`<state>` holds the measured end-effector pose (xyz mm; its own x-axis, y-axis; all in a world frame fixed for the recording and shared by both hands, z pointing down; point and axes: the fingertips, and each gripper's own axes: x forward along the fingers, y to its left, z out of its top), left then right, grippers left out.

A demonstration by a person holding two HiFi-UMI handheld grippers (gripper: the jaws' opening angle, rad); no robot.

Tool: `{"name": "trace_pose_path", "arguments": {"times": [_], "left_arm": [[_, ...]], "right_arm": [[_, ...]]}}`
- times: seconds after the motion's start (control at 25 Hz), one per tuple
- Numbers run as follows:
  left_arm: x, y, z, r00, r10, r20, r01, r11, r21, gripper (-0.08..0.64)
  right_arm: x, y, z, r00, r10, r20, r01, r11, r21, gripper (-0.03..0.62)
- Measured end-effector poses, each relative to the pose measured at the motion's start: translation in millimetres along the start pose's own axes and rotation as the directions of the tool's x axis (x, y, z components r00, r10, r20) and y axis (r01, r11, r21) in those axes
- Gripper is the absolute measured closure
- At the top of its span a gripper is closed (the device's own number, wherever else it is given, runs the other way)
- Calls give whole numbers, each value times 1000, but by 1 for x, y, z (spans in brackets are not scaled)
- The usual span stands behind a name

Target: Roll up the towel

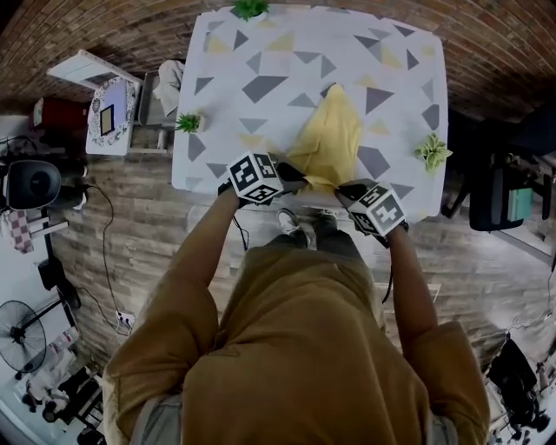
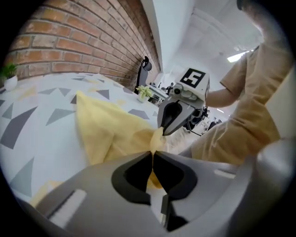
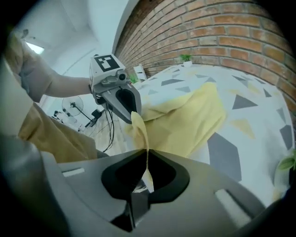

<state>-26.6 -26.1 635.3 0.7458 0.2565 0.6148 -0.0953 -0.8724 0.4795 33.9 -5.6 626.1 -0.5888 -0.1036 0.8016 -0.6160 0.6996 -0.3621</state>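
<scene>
A yellow towel [image 1: 328, 137] lies bunched on the table with the triangle-patterned cloth [image 1: 261, 52], its near edge at the table's front edge. My left gripper [image 1: 294, 178] is shut on the towel's near left corner [image 2: 155, 141]. My right gripper [image 1: 343, 189] is shut on the near right corner [image 3: 138, 127]. In the left gripper view the towel [image 2: 108, 129] stretches away from the jaws, and the right gripper [image 2: 172, 126] pinches it just beyond. In the right gripper view the towel [image 3: 185, 120] spreads over the table, with the left gripper [image 3: 132, 113] close ahead.
Small potted plants stand on the table: one at the left edge [image 1: 188, 122], one at the right edge [image 1: 433, 152], one at the far edge [image 1: 250, 9]. A brick wall [image 3: 222, 32] runs behind the table. A white chair [image 1: 95, 74] and fans [image 1: 22, 335] stand at left.
</scene>
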Motion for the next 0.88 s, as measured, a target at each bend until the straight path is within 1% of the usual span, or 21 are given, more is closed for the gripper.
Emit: {"name": "trace_pose_path", "arguments": {"times": [0.08,0.16,0.24,0.36,0.4,0.48,0.56,0.64,0.72,0.76,0.88], "left_arm": [[4,9,-1,999,38,-21,-38,999,-1,491],[7,17,-2,994,101,-40,-100,995,31,489],[8,23,-2,986,159,-47,-156,986,56,487],[4,27,-1,969,240,-53,-237,969,67,477],[5,27,-3,962,266,-65,-259,962,91,477],[8,26,-7,944,319,-85,-301,938,173,474],[11,26,-10,924,373,-81,-344,906,247,472],[11,27,-11,903,425,-54,-394,873,287,466],[11,29,-12,886,464,-18,-439,849,294,449],[11,30,-12,880,475,-4,-453,843,289,448],[9,32,-12,875,484,2,-468,844,262,435]], "right_arm": [[3,-12,-3,999,-51,-14,51,999,14,575],[6,-20,-7,995,-98,-33,98,995,10,575],[8,-26,-12,990,-132,-53,132,991,5,575],[6,-33,-17,985,-165,-55,168,985,38,575],[5,-34,-18,983,-176,-54,178,983,44,575],[5,-33,-20,978,-198,-59,200,979,34,574],[7,-32,-23,971,-228,-67,229,973,8,574],[12,-30,-29,968,-242,-70,242,970,2,572],[15,-29,-33,968,-241,-66,242,970,11,572],[16,-29,-34,968,-242,-67,243,970,12,572],[16,-28,-34,965,-250,-82,251,968,-6,572]]}}
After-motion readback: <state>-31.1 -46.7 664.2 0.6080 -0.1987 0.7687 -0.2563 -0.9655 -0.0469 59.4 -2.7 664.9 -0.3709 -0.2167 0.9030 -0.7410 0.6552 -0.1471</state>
